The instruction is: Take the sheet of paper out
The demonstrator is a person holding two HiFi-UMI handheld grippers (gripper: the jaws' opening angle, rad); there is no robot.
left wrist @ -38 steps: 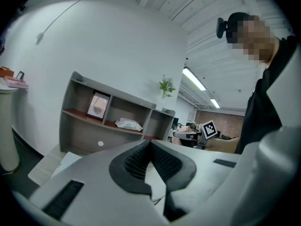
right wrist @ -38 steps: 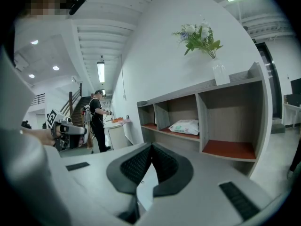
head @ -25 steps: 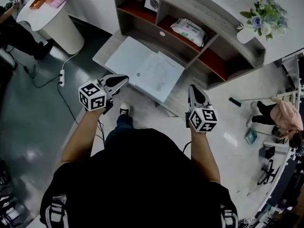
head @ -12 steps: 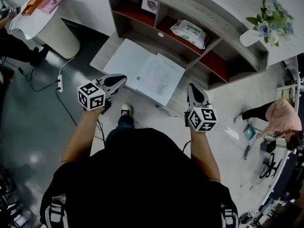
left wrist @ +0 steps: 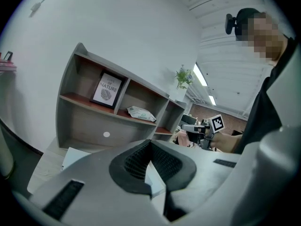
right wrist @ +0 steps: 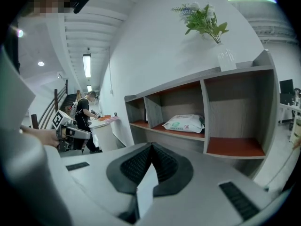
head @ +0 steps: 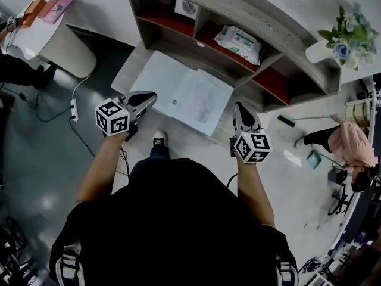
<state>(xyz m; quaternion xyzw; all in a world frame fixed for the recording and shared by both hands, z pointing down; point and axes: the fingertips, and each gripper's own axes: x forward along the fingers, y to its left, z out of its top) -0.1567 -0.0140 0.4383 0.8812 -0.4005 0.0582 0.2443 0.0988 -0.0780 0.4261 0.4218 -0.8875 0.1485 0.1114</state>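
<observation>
Left claw (head: 151,95), right claw (head: 238,106) nearer desk (head: 133,65), pressed together; sheet (head: 201,99) long axis toward shelf (head: 286,53)

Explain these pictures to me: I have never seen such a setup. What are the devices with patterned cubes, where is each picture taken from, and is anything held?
No robot here: a person holds a two-jaw gripper in each hand, the left gripper and the right gripper; the patterned cubes are part of them. One picture comes from a camera on the person's head, looking down. The other two come from cameras riding on the grippers, looking along their jaws. Both pairs of jaws are closed and hold nothing. Ahead, white sheets of paper lie on the low wooden ledge of a shelf unit, which holds a pack of wipes and a framed picture.
</observation>
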